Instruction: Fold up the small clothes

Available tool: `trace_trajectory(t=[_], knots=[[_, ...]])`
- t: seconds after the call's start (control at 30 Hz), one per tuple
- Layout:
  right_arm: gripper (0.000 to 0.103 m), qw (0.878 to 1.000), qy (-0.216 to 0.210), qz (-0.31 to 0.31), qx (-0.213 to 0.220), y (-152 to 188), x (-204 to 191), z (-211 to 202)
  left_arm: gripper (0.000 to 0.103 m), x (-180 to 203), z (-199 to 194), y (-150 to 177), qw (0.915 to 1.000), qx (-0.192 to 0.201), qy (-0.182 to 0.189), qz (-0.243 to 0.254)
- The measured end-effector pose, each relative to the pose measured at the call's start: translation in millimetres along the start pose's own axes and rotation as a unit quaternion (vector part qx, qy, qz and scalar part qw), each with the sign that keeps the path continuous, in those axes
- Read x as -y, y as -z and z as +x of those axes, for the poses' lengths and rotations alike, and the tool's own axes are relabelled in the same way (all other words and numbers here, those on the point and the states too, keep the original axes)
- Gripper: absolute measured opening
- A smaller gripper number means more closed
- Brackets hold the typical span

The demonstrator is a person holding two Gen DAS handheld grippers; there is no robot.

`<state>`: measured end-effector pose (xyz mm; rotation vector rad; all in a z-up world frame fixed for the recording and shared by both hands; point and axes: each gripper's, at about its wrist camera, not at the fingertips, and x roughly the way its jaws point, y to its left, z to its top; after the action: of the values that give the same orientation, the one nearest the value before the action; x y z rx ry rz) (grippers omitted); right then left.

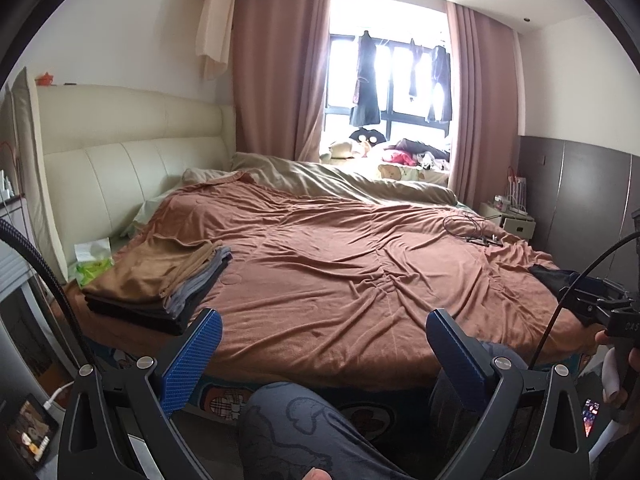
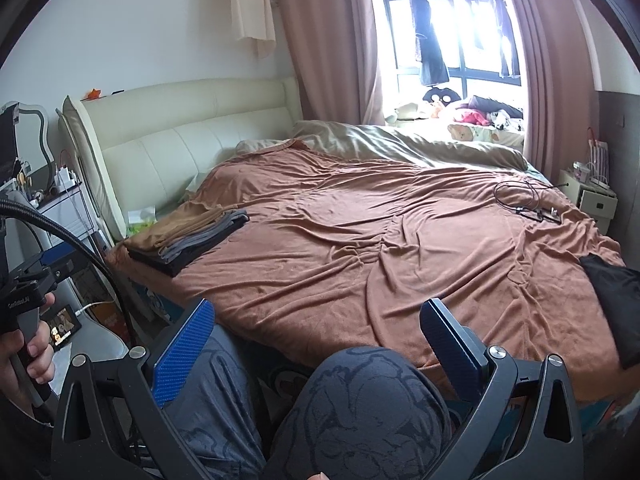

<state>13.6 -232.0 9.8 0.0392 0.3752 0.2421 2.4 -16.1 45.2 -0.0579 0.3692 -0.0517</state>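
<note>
A stack of folded clothes (image 1: 160, 280), tan on top over grey and black, lies on the near left of the bed; it also shows in the right wrist view (image 2: 188, 236). A dark unfolded garment (image 2: 616, 304) lies at the bed's right edge, and it also shows in the left wrist view (image 1: 548, 276). My left gripper (image 1: 324, 328) is open and empty, held off the bed's near edge above my knees. My right gripper (image 2: 320, 320) is open and empty, also short of the bed.
The bed has a rumpled brown blanket (image 1: 340, 264) and a beige duvet (image 1: 344, 180) at the far side. A cable (image 1: 472, 228) lies on the right of the blanket. A tissue pack (image 1: 92, 260) sits by the cream headboard (image 1: 132, 152). A nightstand (image 2: 592, 196) stands at right.
</note>
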Motion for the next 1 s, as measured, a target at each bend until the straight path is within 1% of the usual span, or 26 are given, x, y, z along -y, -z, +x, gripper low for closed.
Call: trace_trajectory(t=[0.17, 0.3, 0.4, 0.5, 0.57, 0.67, 1.0], knots=[[0.103, 1.000, -0.002, 0.003, -0.001, 0, 2, 3, 0.102, 2, 8, 2, 1.0000, -0.006, 0.002, 0.003], [0.103, 1.000, -0.005, 0.001, -0.007, 0, 1, 13, 0.102, 0, 15, 4, 1.0000, -0.009, 0.004, 0.002], [0.103, 1.000, -0.004, -0.002, -0.012, -1, 1, 22, 0.102, -2, 23, 4, 0.9999, -0.013, -0.001, -0.001], [0.103, 1.000, -0.008, 0.008, -0.020, -3, 4, 29, 0.102, -3, 30, 5, 0.9997, -0.024, -0.003, -0.001], [0.103, 1.000, -0.012, 0.016, -0.023, -5, 6, 32, 0.102, -5, 31, 4, 0.9997, -0.023, -0.005, -0.002], [0.103, 0.999, -0.015, 0.027, -0.027, -5, 11, 33, 0.102, -8, 33, 4, 0.9997, -0.023, -0.007, -0.006], [0.103, 0.999, -0.011, 0.036, -0.025, -6, 15, 27, 0.103, -6, 34, 1, 0.9997, -0.023, -0.008, -0.006]])
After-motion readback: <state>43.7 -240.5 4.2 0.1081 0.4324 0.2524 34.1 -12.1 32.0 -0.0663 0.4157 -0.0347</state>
